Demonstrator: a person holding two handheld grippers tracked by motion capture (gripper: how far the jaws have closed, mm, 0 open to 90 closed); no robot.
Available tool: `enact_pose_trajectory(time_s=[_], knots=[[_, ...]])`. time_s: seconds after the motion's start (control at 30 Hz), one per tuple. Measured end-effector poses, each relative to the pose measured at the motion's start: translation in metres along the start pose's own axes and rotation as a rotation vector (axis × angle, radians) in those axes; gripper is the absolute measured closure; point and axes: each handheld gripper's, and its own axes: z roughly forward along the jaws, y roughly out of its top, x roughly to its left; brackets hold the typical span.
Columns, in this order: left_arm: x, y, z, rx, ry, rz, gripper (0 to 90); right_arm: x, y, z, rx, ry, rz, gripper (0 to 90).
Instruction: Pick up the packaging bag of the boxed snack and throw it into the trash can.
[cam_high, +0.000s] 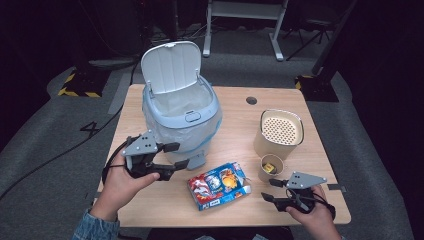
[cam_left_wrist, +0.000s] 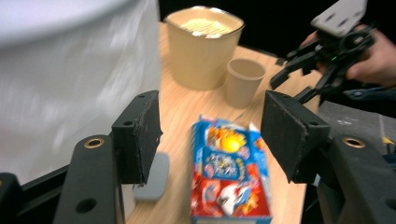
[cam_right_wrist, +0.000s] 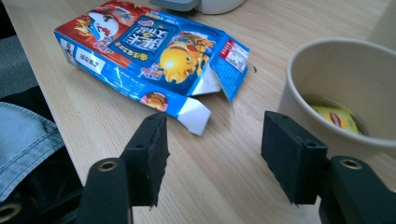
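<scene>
A blue and red snack box (cam_high: 219, 185) lies flat on the wooden table (cam_high: 150, 205), its torn flaps open at the right end. My left gripper (cam_high: 176, 156) hovers just left of the box and in front of the bin, jaws open and empty. In the left gripper view the box (cam_left_wrist: 231, 172) lies ahead, below the open left gripper (cam_left_wrist: 210, 126). My right gripper (cam_high: 270, 190) is open near the table's front right, by the box's flap end. The right gripper view has the box (cam_right_wrist: 149, 51) beyond the empty right gripper (cam_right_wrist: 212, 144).
A white and pale-blue bin (cam_high: 180, 115) with its lid up and a bag liner stands at the back left. A beige tub (cam_high: 280, 132) and a small paper cup (cam_high: 271, 167) stand to the right. The cup (cam_right_wrist: 355, 70) holds a yellow packet (cam_right_wrist: 338, 116).
</scene>
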Motion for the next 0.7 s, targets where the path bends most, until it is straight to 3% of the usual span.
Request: enact_pose_trajectory(time_s=[0.07, 0.1, 0.23, 0.43, 0.53, 0.6, 0.7], knots=[[0.003, -0.018, 0.001, 0.003, 0.007, -0.013, 38.3, 0.006, 0.008, 0.006, -0.005, 0.001, -0.015, 43.8], [0.003, -0.018, 0.001, 0.003, 0.007, -0.013, 38.0, 0.006, 0.008, 0.006, -0.005, 0.001, -0.015, 43.8], [0.01, -0.046, 0.007, 0.021, 0.011, -0.036, 37.1, 0.013, 0.02, 0.022, -0.004, -0.033, -0.047, 45.2], [0.017, -0.069, 0.015, 0.025, 0.04, -0.05, 36.4, 0.016, 0.025, 0.042, 0.027, -0.046, -0.071, 49.2], [0.021, -0.083, 0.022, 0.081, 0.066, -0.04, 35.9, 0.017, 0.028, 0.058, 0.065, -0.088, -0.103, 49.1], [0.023, -0.09, 0.025, 0.095, 0.066, -0.053, 35.9, 0.018, 0.029, 0.064, 0.073, -0.114, -0.121, 47.3], [0.026, -0.098, 0.029, 0.111, 0.066, -0.068, 35.8, 0.018, 0.03, 0.073, 0.08, -0.112, -0.109, 51.5]])
